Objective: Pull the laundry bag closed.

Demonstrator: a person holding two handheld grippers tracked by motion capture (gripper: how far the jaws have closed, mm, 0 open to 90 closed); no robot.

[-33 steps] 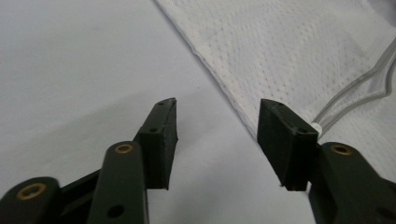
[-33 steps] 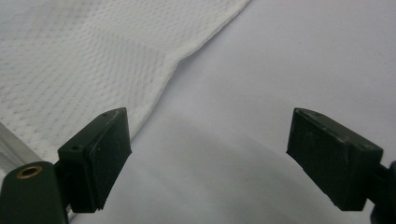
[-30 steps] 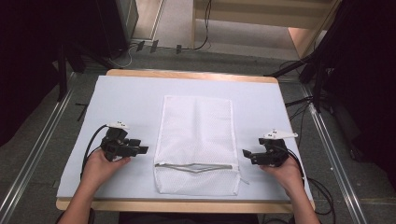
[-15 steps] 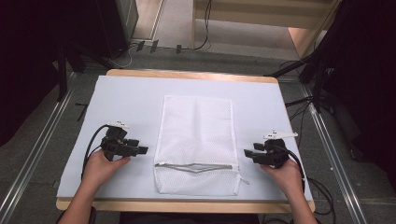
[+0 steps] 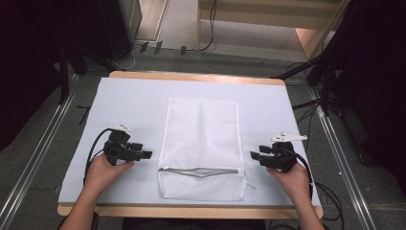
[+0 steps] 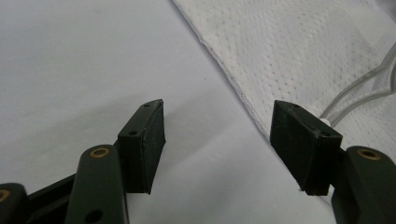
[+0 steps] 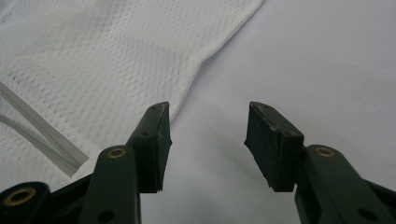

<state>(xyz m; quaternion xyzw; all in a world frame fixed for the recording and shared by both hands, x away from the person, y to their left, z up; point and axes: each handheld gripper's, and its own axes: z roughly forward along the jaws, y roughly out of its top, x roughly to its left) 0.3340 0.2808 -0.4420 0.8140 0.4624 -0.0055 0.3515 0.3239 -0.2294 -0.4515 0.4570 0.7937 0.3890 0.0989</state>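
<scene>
Right gripper [image 5: 253,155] nearer mesh bag [image 5: 202,139]; both jaws parted.

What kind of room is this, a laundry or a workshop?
Probably a lab or recording workspace, not a laundry: a lone table under a white cover, floor rails along both sides, loose cables behind, and a person holding a wired gripper in each hand beside a mesh bag.

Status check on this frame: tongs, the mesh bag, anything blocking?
Left tongs open, holding nothing, just off the bag's left edge. Right tongs open, holding nothing, off its right edge. White mesh bag flat on the table, zipper partly open. Nothing between.
</scene>
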